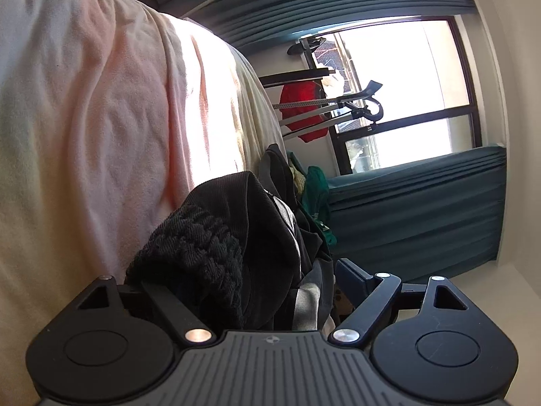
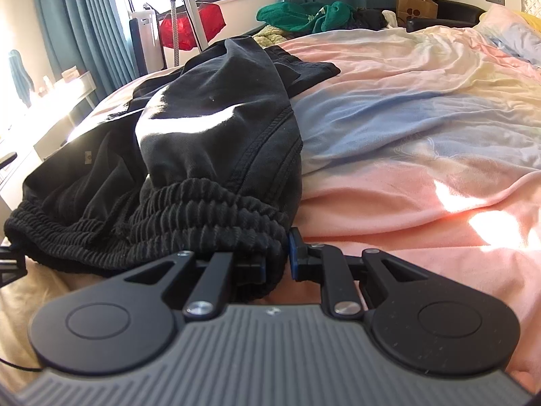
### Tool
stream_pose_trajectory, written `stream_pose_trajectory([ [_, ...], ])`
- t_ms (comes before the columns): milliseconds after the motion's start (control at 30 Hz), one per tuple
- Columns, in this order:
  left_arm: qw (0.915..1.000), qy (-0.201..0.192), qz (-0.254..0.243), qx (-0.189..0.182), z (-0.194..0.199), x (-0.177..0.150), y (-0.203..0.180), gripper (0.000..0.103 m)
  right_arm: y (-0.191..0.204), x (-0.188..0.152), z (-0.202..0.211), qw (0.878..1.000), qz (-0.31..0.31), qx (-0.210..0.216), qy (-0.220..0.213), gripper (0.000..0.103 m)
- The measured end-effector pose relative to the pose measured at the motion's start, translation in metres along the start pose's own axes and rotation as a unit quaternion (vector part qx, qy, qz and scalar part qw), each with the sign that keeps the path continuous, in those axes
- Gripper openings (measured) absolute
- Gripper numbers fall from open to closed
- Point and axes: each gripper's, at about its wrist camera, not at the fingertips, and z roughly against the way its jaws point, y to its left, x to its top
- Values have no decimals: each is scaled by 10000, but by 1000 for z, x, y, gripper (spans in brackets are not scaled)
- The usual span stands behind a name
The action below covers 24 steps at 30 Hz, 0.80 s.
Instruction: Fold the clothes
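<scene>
Right wrist view showed the right gripper [image 2: 277, 264] clamped on the ribbed elastic waistband of black trousers [image 2: 209, 128], which lay bunched on a rumpled pink-and-blue bedsheet [image 2: 422, 135]. The left gripper [image 1: 243, 291] stood wide, unclamped, with the waistband between its fingers. Teal curtains [image 1: 416, 209] flanked the window [image 1: 405, 94].

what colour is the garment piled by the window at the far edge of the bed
Green. The green garment shows best in the right wrist view, heaped beyond the bed cover.

Trousers [image 2: 189, 142] lie on bed [image 2: 422, 142], left side, waistband nearest right gripper [image 2: 277, 264]. Clothes pile [image 2: 304, 17] behind at far edge; paper bag [image 2: 416, 5] to its right.
</scene>
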Motion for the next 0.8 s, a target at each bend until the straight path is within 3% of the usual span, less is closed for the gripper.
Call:
stream_pose_trajectory([
  [33,9999,-97,85,31,-3,3,1,75,-2,0,0,9999,-81,83,-9,17],
  [100,9994,-222,202,169,-9,9,4,61,-6,1,2,9994,-239,257,-68,16],
  [167,9978,-233,181,586,-16,17,4,21,-4,1,4,9986,-321,405,-106,16],
  [200,9966,-242,102,783,-18,23,3,21,0,1,6,9981,-303,528,-120,16],
  [267,9932,-409,-110,1084,-17,36,0,13,11,0,12,9967,-227,746,-233,16],
  [467,9862,-784,-722,1266,-2,107,-48,10,58,-5,34,9864,-246,1512,-601,15],
  [533,9793,-895,-1228,1335,1,133,-82,10,81,-11,36,9810,-237,1811,-648,15],
  [667,9659,-1253,-1767,1422,6,183,-141,9,136,-19,34,9649,-152,2541,-650,16],
  [800,9487,-1480,-2258,1646,-4,229,-157,10,207,-25,23,9462,80,3192,-521,16],
])
